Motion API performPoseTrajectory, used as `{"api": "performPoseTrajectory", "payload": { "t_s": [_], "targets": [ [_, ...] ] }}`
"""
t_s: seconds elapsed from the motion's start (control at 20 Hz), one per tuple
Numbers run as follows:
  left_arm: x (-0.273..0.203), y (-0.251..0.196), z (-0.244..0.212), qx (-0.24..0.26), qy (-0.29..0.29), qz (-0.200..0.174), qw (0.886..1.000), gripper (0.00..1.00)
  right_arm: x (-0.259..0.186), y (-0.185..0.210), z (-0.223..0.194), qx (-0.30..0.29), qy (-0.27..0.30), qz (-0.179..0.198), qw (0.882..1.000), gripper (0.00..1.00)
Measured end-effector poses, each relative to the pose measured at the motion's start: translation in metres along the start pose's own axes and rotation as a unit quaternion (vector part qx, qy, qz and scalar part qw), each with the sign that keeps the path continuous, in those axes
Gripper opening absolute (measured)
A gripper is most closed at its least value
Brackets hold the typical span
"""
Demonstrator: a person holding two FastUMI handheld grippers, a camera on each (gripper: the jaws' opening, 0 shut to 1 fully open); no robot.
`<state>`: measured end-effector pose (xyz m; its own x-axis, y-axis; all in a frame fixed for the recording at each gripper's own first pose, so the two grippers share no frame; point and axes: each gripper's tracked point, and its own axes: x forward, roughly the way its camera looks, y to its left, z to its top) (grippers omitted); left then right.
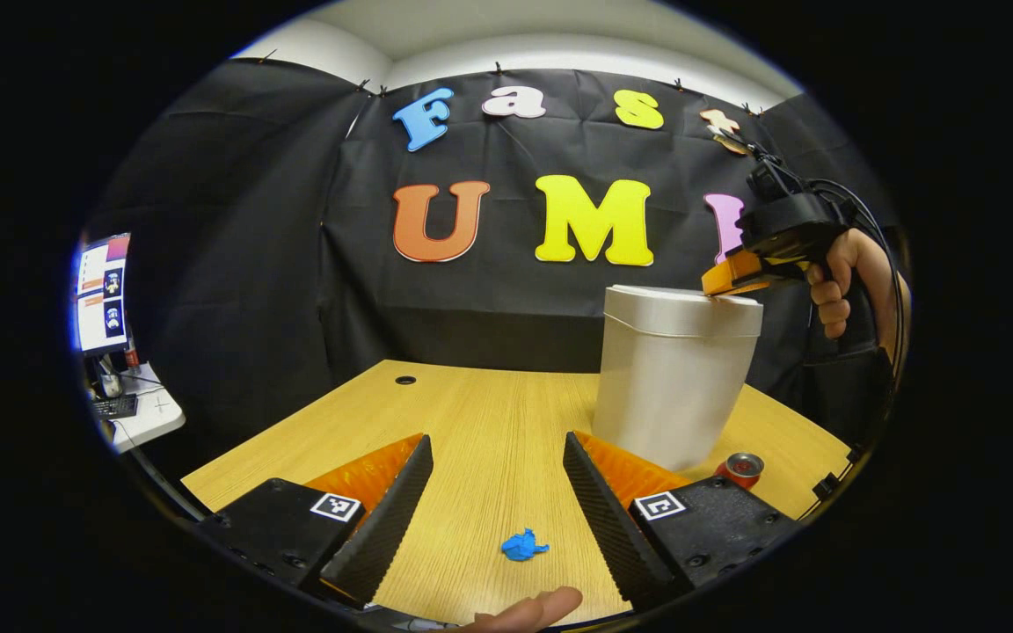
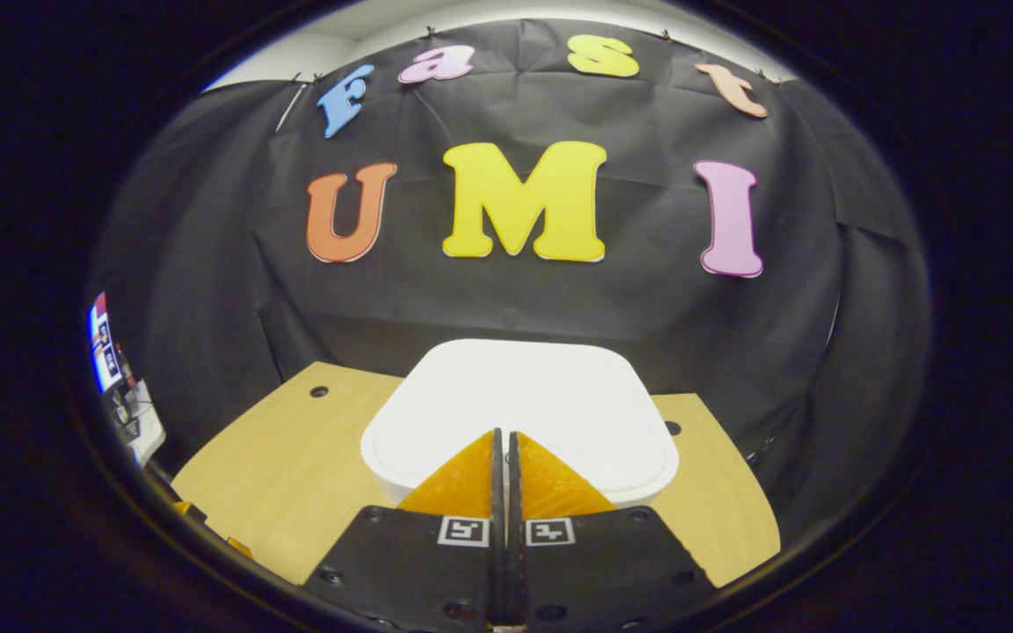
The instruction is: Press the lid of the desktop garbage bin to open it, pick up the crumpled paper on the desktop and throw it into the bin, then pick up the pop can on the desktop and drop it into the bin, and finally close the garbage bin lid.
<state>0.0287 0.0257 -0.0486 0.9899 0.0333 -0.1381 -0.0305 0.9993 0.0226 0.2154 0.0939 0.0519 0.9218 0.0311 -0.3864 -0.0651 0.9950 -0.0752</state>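
Plastic bin (image 1: 678, 387), likely light and tippy; right gripper (image 2: 503, 437), fingers together, touches its near lid edge (image 2: 520, 409); left gripper (image 1: 498, 466) apart.

No words, brands or numbers can be read on the task's things. The only signs are square black-and-white coded tags: one on each finger base of the left gripper (image 1: 496, 440), behind its tips, the left tag (image 1: 336, 506) and the right tag (image 1: 659, 505). Two more tags (image 2: 462, 531) sit side by side behind the tips of the right gripper (image 2: 505, 432). The pop can (image 1: 740, 469), just right of the left gripper's right finger, is too small for any lettering to be made out.
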Motion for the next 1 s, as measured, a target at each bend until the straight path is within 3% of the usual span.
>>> {"api": "performPoseTrajectory", "payload": {
  "t_s": [0.15, 0.35, 0.45, 0.6, 0.7, 0.8, 1.0],
  "targets": [
    [-0.001, -0.003, 0.0, 0.01, -0.002, -0.005, 1.0, 0.97, -0.011, 0.0, 0.016, -0.008, -0.035, -0.009, 0.999, 0.0],
    [0.006, 0.002, -0.004, 0.016, 0.0, -0.004, 1.0, 0.97, -0.037, 0.007, 0.021, 0.015, -0.074, 0.018, 0.997, 0.0],
    [0.012, 0.005, -0.009, 0.016, 0.008, -0.001, 1.0, 0.97, -0.052, 0.003, 0.017, 0.005, -0.093, 0.012, 0.996, 0.04],
    [0.017, 0.012, -0.017, 0.017, 0.019, 0.005, 1.0, 0.97, -0.073, 0.0, 0.009, 0.005, -0.12, 0.007, 0.993, 0.43],
    [0.019, 0.008, -0.018, 0.016, 0.021, -0.001, 1.0, 0.97, -0.081, -0.007, 0.007, 0.008, -0.132, -0.007, 0.991, 0.75],
    [0.021, 0.001, -0.02, 0.015, 0.024, -0.016, 0.999, 0.97, -0.09, -0.011, -0.003, 0.005, -0.141, -0.019, 0.99, 0.97],
    [0.028, -0.012, -0.048, 0.017, 0.074, -0.057, 0.995, 0.97, -0.113, -0.009, -0.028, 0.016, -0.155, -0.01, 0.988, 0.92]
  ]
}}
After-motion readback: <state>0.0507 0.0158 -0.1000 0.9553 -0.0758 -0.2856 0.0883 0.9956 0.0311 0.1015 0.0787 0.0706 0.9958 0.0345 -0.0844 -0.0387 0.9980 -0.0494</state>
